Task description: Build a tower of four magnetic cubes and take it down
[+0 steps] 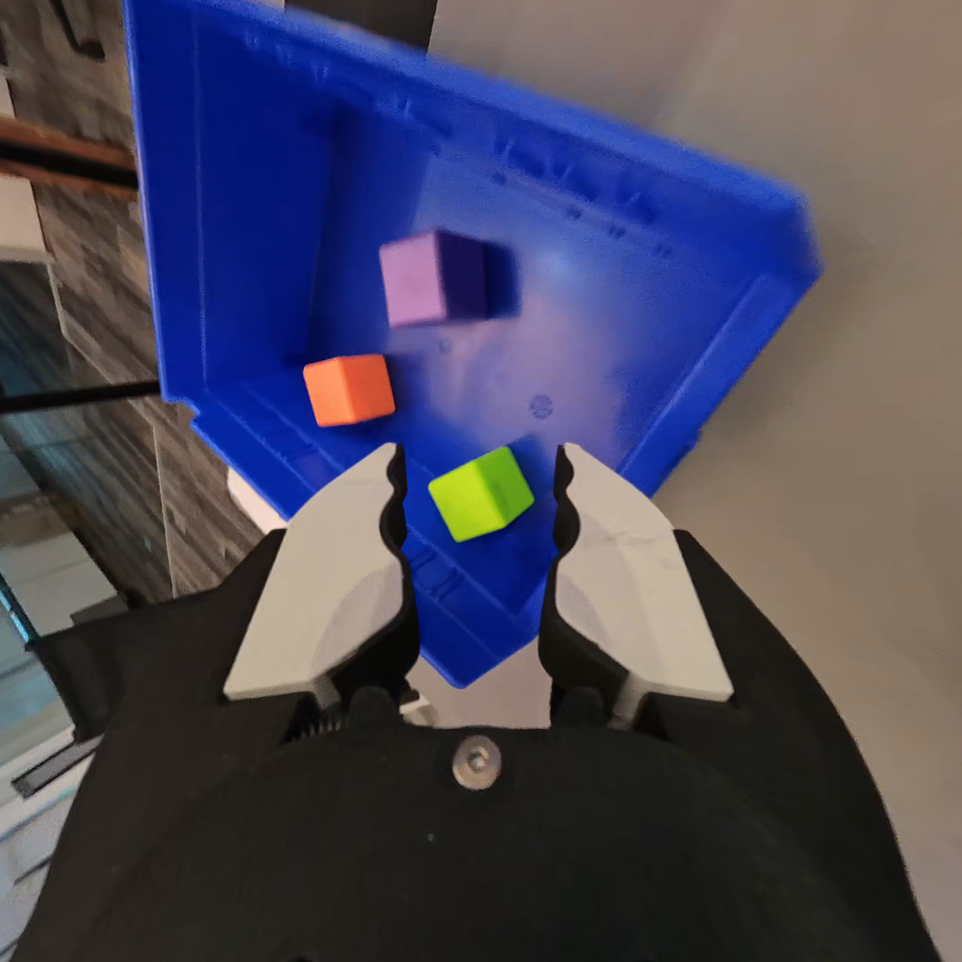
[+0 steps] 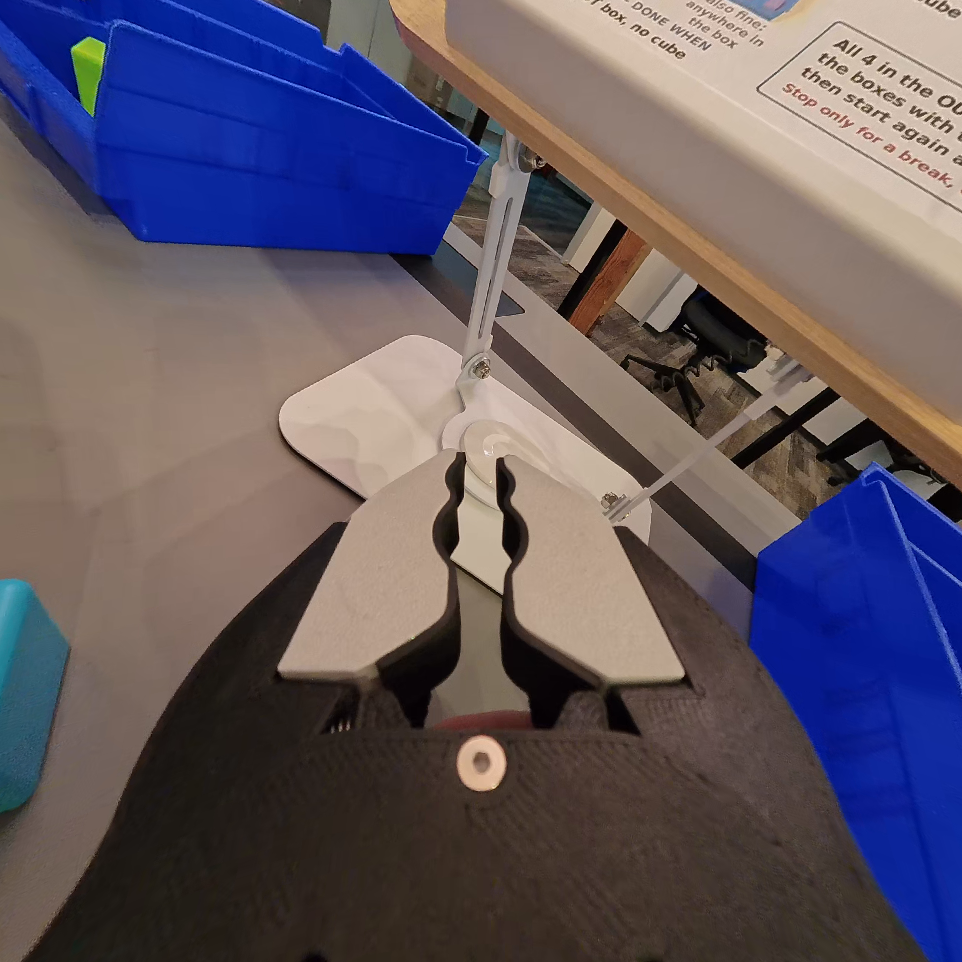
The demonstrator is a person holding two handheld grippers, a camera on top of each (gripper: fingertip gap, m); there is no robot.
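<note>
Left gripper [image 1: 479, 453] is spread wide with nothing in it, fingers [image 1: 359, 526] hanging over the near corner of a blue bin [image 1: 234, 208]. The green cube [image 1: 481, 493] sits right in the gap between the fingertips, a little past them, not touching either one as far as I can see. Orange cube [image 1: 349, 390] is further in and off to the left, close to the bin's left wall. Purple cube [image 1: 434, 278] is beyond that, more toward the middle of the floor. All three are apart from each other, so no stacking here. Plenty of bare bin floor to the right of the cubes; the left side is tighter with the wall so near the orange one. The whole left view is smeared, so the purple cube's edges are soft and its exact spot is a bit of a guess.

Right gripper [image 2: 476, 463] is nearly closed, just a thin slit between the jaws, holding nothing. It hangs over the grey table [image 2: 156, 364], pointed at the white stand base [image 2: 364, 406] of a board [image 2: 676, 130] overhead. A teal block [image 2: 26, 692] is cut off at the left edge, well clear of the gripper. Another blue bin [image 2: 859, 676] crowds in on the right, also cropped. Far left, stacked bins [image 2: 260, 172] with only a green sliver [image 2: 88, 73] peeking over a wall.
</note>
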